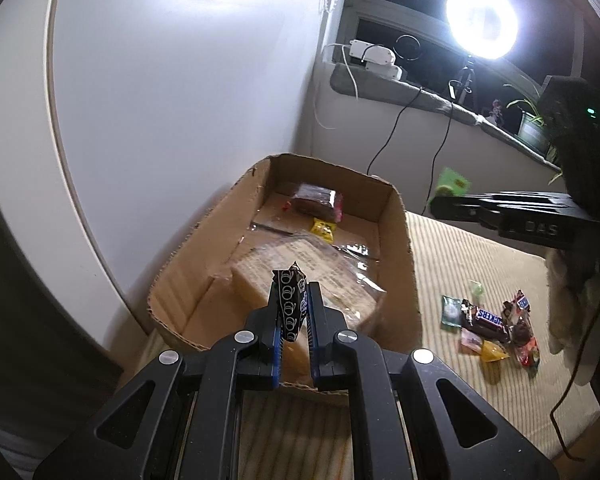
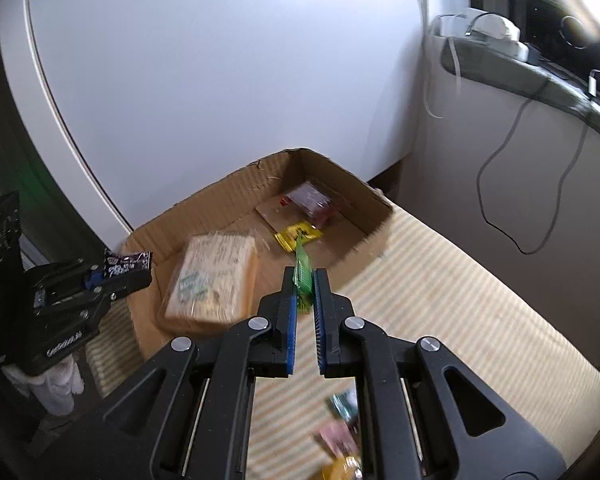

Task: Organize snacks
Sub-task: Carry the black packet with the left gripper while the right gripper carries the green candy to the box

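An open cardboard box [image 1: 402,248] [image 2: 228,196] stands on a striped mat against a white wall. My left gripper [image 1: 294,300] is shut on a black snack wrapper with white rings [image 1: 289,304], held above the box's near end; from the right wrist the same gripper [image 2: 120,270] and wrapper [image 2: 128,262] sit at the box's left rim. My right gripper [image 2: 305,280] is shut on a thin green packet [image 2: 303,270] over the box's near rim; the left wrist view catches that green packet [image 1: 452,182] blurred. Inside lie a large tan pack [image 2: 212,280], a yellow sachet [image 1: 324,230] [image 2: 300,236] and a dark red pack [image 1: 318,202] [image 2: 314,200].
Several loose snacks, a Snickers bar [image 1: 486,318] among them, lie on the mat [image 1: 480,260] to the right of the box. A bright ring lamp [image 1: 482,18] on a tripod, chargers and cables sit on the grey sill [image 1: 420,94] behind. A gloved hand [image 1: 568,304] carries the right gripper.
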`<state>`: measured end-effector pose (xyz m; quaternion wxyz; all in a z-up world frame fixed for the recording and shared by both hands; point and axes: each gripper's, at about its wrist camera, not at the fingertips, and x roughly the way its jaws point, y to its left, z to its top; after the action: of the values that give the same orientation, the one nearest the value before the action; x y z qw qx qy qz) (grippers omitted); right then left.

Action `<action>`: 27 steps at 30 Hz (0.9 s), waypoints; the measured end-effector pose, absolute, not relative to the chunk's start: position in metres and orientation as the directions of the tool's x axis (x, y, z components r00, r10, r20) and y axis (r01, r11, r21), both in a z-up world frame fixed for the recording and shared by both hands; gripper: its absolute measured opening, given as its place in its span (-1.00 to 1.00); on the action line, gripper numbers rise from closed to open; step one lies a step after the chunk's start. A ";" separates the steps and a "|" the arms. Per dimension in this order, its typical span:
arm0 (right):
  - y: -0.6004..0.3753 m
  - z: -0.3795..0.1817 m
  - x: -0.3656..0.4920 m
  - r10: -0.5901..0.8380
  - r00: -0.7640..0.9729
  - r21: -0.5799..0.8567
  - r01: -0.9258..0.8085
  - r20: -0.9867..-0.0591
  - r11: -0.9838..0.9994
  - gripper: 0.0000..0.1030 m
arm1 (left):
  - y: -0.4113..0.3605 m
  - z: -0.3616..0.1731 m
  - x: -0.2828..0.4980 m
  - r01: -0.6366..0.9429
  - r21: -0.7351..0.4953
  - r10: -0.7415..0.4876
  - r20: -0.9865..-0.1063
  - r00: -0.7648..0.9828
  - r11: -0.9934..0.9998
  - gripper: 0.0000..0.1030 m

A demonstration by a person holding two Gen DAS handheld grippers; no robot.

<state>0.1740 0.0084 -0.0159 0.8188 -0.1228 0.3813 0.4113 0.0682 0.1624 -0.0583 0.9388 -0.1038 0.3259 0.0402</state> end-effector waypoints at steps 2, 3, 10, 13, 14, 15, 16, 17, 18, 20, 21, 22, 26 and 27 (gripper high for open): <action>0.021 -0.021 0.179 0.577 0.361 0.111 -0.773 -0.733 0.624 -0.85 | 0.165 -0.059 0.070 -0.150 -0.169 0.012 -0.622 0.783 0.974 -0.83; 0.027 -0.024 0.182 0.574 0.356 0.108 -0.777 -0.737 0.621 -0.85 | 0.167 -0.059 0.070 -0.151 -0.169 0.013 -0.623 0.782 0.974 -0.83; 0.046 -0.038 0.191 0.563 0.330 0.112 -0.783 -0.758 0.611 -0.85 | 0.172 -0.062 0.072 -0.163 -0.169 0.020 -0.629 0.777 0.972 -0.83; 0.051 -0.040 0.195 0.557 0.325 0.110 -0.785 -0.764 0.610 -0.85 | 0.175 -0.063 0.074 -0.170 -0.167 0.027 -0.631 0.775 0.971 -0.83; 0.052 -0.041 0.197 0.554 0.326 0.107 -0.785 -0.766 0.610 -0.85 | 0.174 -0.064 0.075 -0.172 -0.167 0.028 -0.632 0.774 0.971 -0.83; 0.054 -0.042 0.198 0.551 0.325 0.104 -0.786 -0.769 0.609 -0.85 | 0.175 -0.064 0.075 -0.173 -0.168 0.029 -0.632 0.774 0.971 -0.83; 0.055 -0.042 0.199 0.550 0.324 0.104 -0.787 -0.770 0.609 -0.85 | 0.175 -0.064 0.075 -0.174 -0.167 0.030 -0.632 0.774 0.971 -0.83; 0.056 -0.043 0.199 0.550 0.323 0.104 -0.787 -0.770 0.608 -0.85 | 0.175 -0.064 0.075 -0.173 -0.166 0.030 -0.632 0.774 0.971 -0.83; 0.057 -0.042 0.200 0.550 0.321 0.105 -0.788 -0.771 0.607 -0.85 | 0.175 -0.063 0.075 -0.173 -0.167 0.030 -0.632 0.775 0.971 -0.83; 0.058 -0.043 0.200 0.551 0.318 0.106 -0.790 -0.772 0.604 -0.85 | 0.175 -0.063 0.076 -0.170 -0.165 0.029 -0.631 0.775 0.971 -0.83; 0.059 -0.043 0.200 0.552 0.316 0.108 -0.791 -0.772 0.603 -0.85 | 0.175 -0.062 0.076 -0.169 -0.163 0.029 -0.630 0.776 0.972 -0.83; 0.060 -0.044 0.200 0.552 0.312 0.109 -0.793 -0.774 0.600 -0.85 | 0.175 -0.062 0.077 -0.168 -0.162 0.030 -0.629 0.777 0.972 -0.83; 0.063 -0.045 0.199 0.549 0.316 0.100 -0.795 -0.773 0.598 -0.85 | 0.174 -0.060 0.078 -0.169 -0.156 0.035 -0.627 0.778 0.973 -0.77; 0.063 -0.044 0.199 0.549 0.320 0.097 -0.794 -0.773 0.600 -0.85 | 0.174 -0.060 0.078 -0.171 -0.154 0.038 -0.626 0.779 0.973 -0.72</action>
<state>0.1995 0.0629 -0.0444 0.7980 -0.1520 0.4039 0.4206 0.0785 0.1744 -0.0599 0.9377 -0.1014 0.3275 0.0557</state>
